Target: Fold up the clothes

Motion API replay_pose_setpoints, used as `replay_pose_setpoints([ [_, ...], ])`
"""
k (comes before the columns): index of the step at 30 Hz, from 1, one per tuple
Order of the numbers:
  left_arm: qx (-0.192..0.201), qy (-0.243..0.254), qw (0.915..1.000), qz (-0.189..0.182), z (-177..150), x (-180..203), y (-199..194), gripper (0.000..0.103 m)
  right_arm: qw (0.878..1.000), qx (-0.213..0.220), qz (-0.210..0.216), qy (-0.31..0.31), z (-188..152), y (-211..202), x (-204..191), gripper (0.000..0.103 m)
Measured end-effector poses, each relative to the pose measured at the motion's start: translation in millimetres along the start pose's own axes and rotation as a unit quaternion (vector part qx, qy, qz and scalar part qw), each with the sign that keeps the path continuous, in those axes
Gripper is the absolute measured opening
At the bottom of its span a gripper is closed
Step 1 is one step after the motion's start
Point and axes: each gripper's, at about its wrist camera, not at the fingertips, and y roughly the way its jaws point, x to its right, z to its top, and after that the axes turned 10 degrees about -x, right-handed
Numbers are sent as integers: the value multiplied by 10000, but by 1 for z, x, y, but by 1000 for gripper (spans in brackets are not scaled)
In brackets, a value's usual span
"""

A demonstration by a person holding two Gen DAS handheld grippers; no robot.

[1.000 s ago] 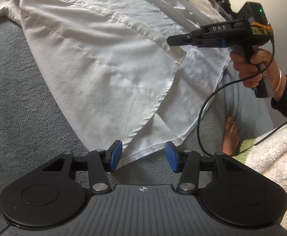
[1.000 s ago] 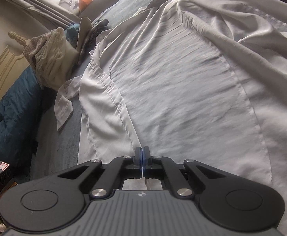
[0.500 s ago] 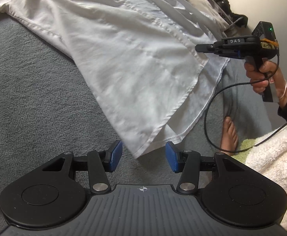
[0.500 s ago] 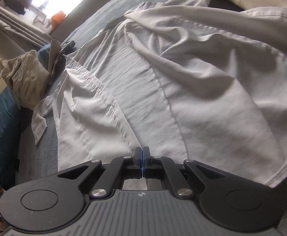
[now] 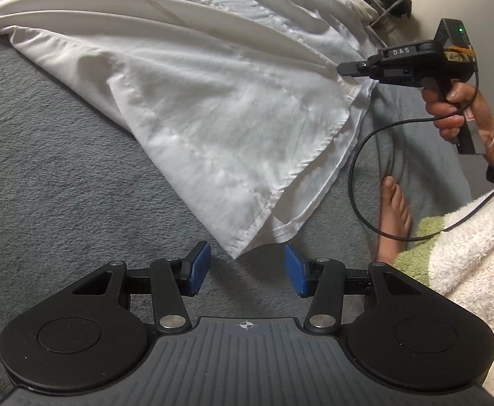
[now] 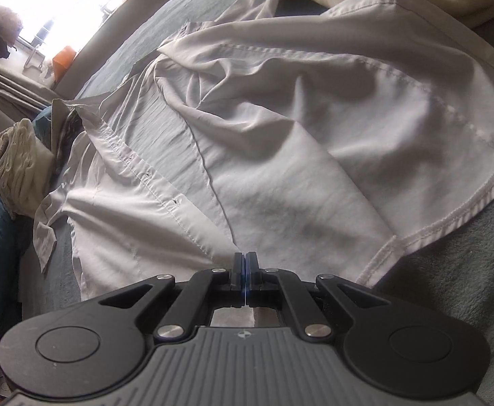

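Since a second ago the right gripper (image 5: 343, 67) has dragged the white shirt (image 5: 213, 101) sideways across the grey blanket (image 5: 61, 176), so the fabric now bunches in long folds and the hem corner sits just ahead of the left gripper (image 5: 247, 269). The right gripper's fingers are pressed together on the shirt's edge near the button placket (image 6: 152, 186), cloth caught between them. The left gripper's blue pads (image 5: 199, 267) stand spread apart with nothing between them, hovering over bare blanket near its front edge. A bare foot (image 5: 394, 209) rests beside the shirt's hem.
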Motion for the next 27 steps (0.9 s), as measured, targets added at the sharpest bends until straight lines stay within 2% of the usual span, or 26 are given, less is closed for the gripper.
replay_pose_setpoints([
  [5,136,-33,9998,163,5,4,2,47,10000,-71,23,3,1,6,-3,0],
  [9,209,122,9988,426,3,9,0,41,9999,-92,20,-64,3,7,-5,0],
  [15,180,530,9926,1077,-1,21,2,39,9999,-123,32,-70,3,9,-5,0],
  [16,197,611,9912,1157,-2,24,2,37,9999,-132,38,-70,3,10,-5,0],
  [19,287,788,9882,1279,-4,31,2,23,9998,-152,53,-87,2,12,-7,0],
  [20,320,828,9875,1300,-5,33,2,9,9998,-159,59,-101,2,12,-7,0],
  [21,352,857,9868,1329,-5,34,1,2,9998,-164,64,-114,2,12,-8,0],
  [24,529,1021,9828,1442,-11,39,-7,0,9996,-193,128,-162,1,11,-11,0],
  [27,756,1184,9795,1444,-22,39,-32,0,9990,-246,281,-250,-1,7,-17,0],
])
